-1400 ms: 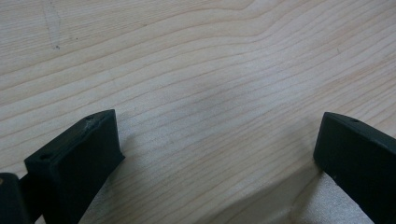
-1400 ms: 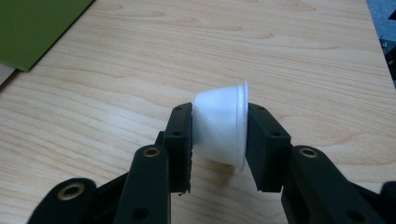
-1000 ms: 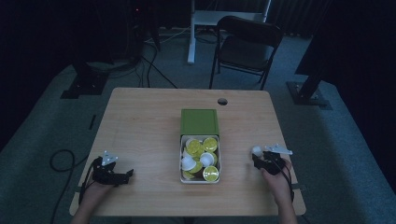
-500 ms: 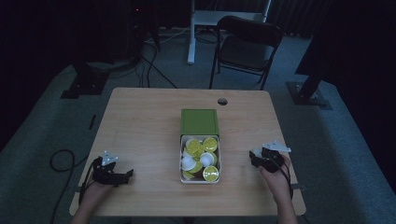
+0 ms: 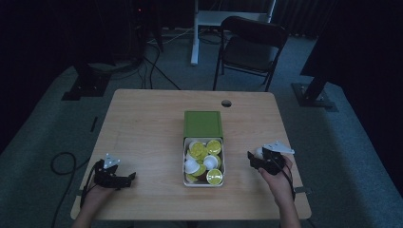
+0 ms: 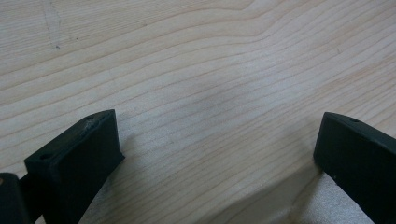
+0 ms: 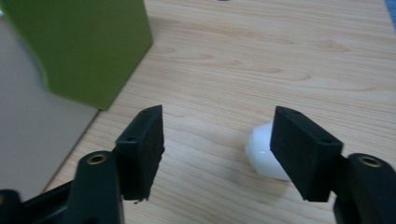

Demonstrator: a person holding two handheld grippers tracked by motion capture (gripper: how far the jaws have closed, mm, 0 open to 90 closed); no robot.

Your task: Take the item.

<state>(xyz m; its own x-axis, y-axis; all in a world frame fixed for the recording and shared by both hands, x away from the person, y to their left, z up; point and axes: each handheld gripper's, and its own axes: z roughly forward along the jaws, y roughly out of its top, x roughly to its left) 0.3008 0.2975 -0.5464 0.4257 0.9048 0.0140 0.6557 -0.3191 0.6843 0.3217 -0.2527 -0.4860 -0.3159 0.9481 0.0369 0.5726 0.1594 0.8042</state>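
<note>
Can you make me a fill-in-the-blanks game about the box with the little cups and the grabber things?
1. The box on the wooden table has a lid coloured ____.
2. The right gripper has just been opening its jaws, and the white cup lies on the ____ beside one of them.
3. The little cups in the box have tops that are white or ____.
4. The left gripper has its jaws wide ____ over bare wood.

Missing words: green; table; yellow; open

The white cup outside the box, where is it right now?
The white cup lies on the table, right of the box, beside the right gripper.
</note>
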